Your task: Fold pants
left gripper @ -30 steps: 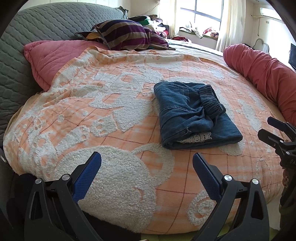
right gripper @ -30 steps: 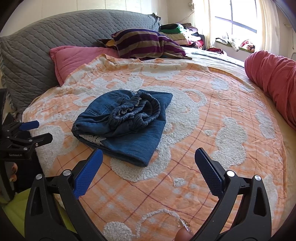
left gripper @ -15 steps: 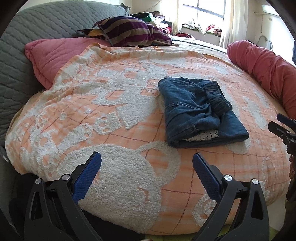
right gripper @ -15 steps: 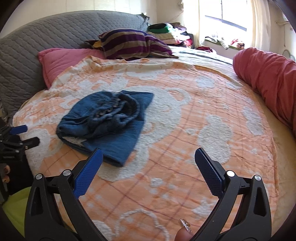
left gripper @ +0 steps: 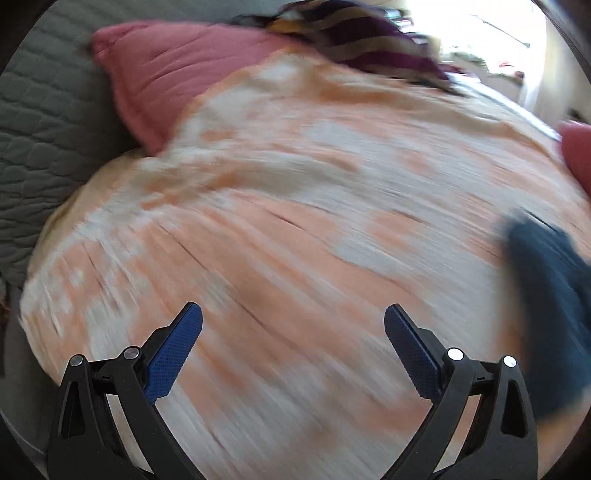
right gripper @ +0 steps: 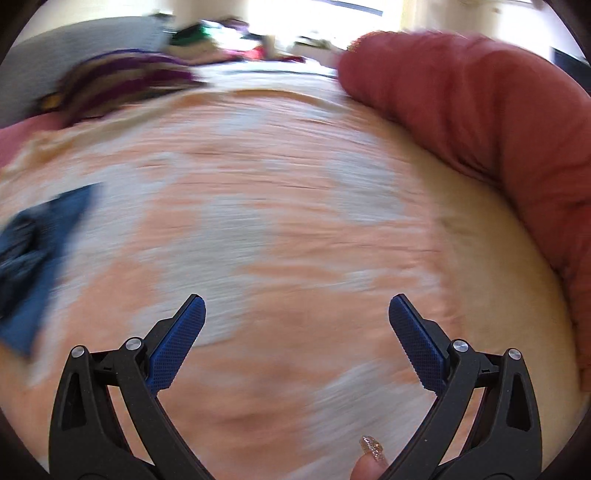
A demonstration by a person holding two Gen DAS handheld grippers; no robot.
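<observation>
The folded blue denim pants [left gripper: 550,295] lie on the orange and white blanket [left gripper: 295,221], at the far right edge of the blurred left wrist view. In the right wrist view the pants [right gripper: 33,240] sit at the far left edge. My left gripper [left gripper: 293,321] is open over bare blanket, well left of the pants, with nothing between its fingers. My right gripper [right gripper: 297,310] is open too, over the blanket [right gripper: 277,221] well right of the pants. Both views are smeared by motion.
A pink pillow [left gripper: 173,74] and a grey quilted headboard [left gripper: 48,110] lie at the left. A striped purple cushion [left gripper: 362,33] is at the back. A long red bolster [right gripper: 480,110] runs along the bed's right side. A fingertip [right gripper: 371,458] shows at the bottom.
Both views have swung apart: the left one turned left, the right one turned right. The pants slid from the centre to the edge of each view. Both grippers stayed open.
</observation>
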